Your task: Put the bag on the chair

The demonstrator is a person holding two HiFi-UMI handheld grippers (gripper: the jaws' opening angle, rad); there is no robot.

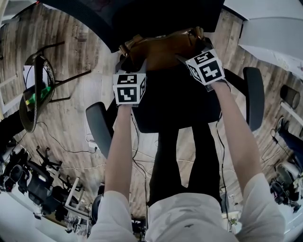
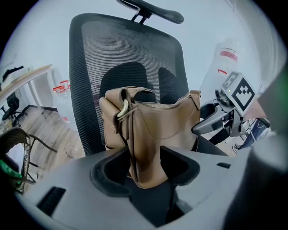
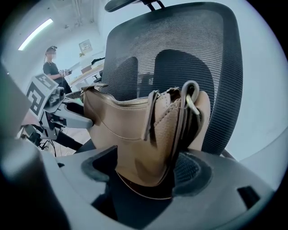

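A: What is seen nearest, at the tongs?

B: In the left gripper view the left gripper (image 2: 146, 153) is found drawn narrow, and one end of the bag (image 2: 157, 128) is pinched between its jaws. In the right gripper view the right gripper (image 3: 148, 155) is held wide apart. The other end of the bag stands between its jaws, but it is not clamped by them.

A: And where is the bag placed?

B: It is set upright on the seat (image 1: 175, 106) of the chair (image 2: 87, 67). In the head view it is found at twelve o'clock of the seat, just before the mesh backrest (image 3: 211, 58). Whether the backrest is touched cannot be told.

A: Which details of the bag can be made out?

B: It is of tan leather. A closed zipper (image 2: 158, 106) is seen along its top, and a metal ring (image 2: 122, 108) at ten o'clock of it in the left gripper view.

A: What is noticed farther away?

B: In the head view two armrests are seen, one at eight o'clock of the seat (image 1: 97, 125) and one at three o'clock (image 1: 254, 97). The headrest (image 2: 155, 10) is seen at twelve o'clock above the backrest. A wooden floor (image 1: 71, 113) is spread under all. Far behind, at ten o'clock in the right gripper view, a standing person (image 3: 55, 69) is seen.
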